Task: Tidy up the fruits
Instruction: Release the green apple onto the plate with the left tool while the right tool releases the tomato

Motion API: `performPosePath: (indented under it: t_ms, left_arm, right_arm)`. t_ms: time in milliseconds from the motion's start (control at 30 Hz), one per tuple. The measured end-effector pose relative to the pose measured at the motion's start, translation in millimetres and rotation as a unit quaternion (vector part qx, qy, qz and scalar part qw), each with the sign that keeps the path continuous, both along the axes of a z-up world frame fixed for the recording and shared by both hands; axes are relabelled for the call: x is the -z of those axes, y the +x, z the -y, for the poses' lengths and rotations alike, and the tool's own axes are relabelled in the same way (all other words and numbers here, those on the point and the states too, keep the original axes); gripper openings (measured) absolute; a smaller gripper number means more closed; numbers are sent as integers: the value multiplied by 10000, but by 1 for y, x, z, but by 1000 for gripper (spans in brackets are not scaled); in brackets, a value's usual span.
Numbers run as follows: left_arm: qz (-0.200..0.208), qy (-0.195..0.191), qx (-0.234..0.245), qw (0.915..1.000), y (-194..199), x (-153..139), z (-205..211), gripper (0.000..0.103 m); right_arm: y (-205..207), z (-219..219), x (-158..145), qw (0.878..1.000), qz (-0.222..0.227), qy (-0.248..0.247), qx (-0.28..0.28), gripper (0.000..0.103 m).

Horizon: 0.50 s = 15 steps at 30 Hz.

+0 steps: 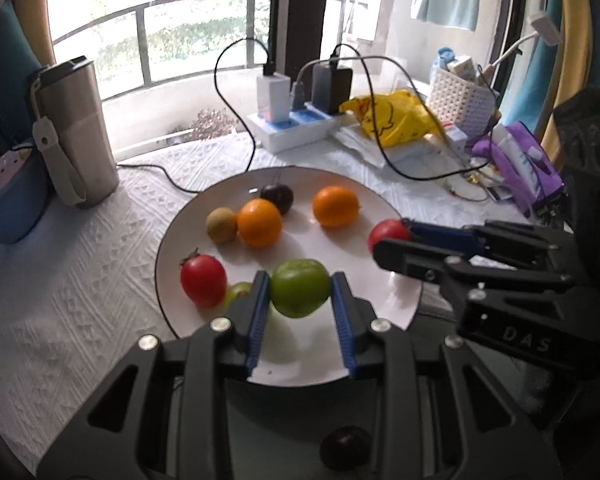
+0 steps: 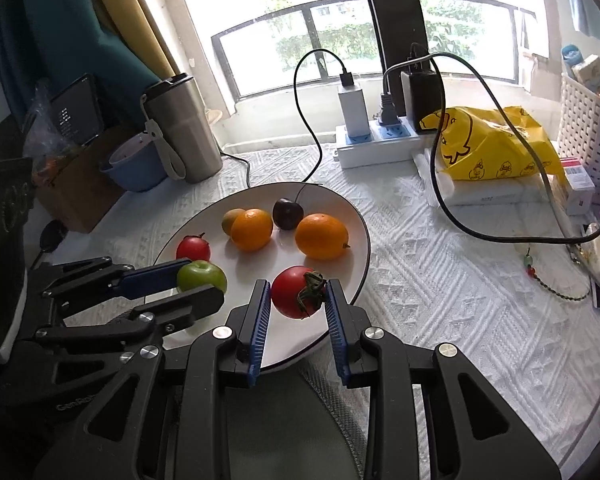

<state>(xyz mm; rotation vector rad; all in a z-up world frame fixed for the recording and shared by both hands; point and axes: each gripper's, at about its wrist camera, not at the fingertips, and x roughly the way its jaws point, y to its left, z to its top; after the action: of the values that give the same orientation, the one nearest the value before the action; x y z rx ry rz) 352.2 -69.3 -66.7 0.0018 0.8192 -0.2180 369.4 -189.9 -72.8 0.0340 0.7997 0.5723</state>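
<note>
Left gripper [image 1: 300,294] clenched a green fruit [image 1: 299,287]; right gripper [image 2: 298,294] clenched a tomato [image 2: 294,291]. Six fruits lay on the plate [image 1: 300,364], 12 o'clock of both; these two remained unplaced.

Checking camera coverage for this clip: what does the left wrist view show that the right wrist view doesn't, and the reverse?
Only the left wrist view shows a small green fruit behind the left pad and a dark fruit under the gripper body. Only the right wrist view shows a dark screen by the curtain. Both show the plate, the left gripper shut on the green fruit, and the right gripper shut on a red tomato.
</note>
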Motion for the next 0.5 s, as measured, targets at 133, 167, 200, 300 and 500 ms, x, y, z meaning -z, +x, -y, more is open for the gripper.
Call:
performPosePath:
  t_ms: [133,167,200,300,500]
  left_arm:
    - [-10,-14,32,10000,1,0,0,32]
    - [-24,-22,39,10000,2,1,1,32]
    - [-35,-35,40,10000,2,1,0,33]
    - [-62,-73,36,9999,1,0,0,33]
    - [-5,-109,39,9999,-3,-6,0,33]
  right_arm:
    - [0,0,0,10000,9,-17,19,30]
    - [0,0,0,10000,15,-25,32,30]
    - [-1,0,-1,10000,25,-37,47,30]
    - [-1,1,-2,9999,44,-54,86,30]
    - [-5,4,-6,9998,89,-64,180,30]
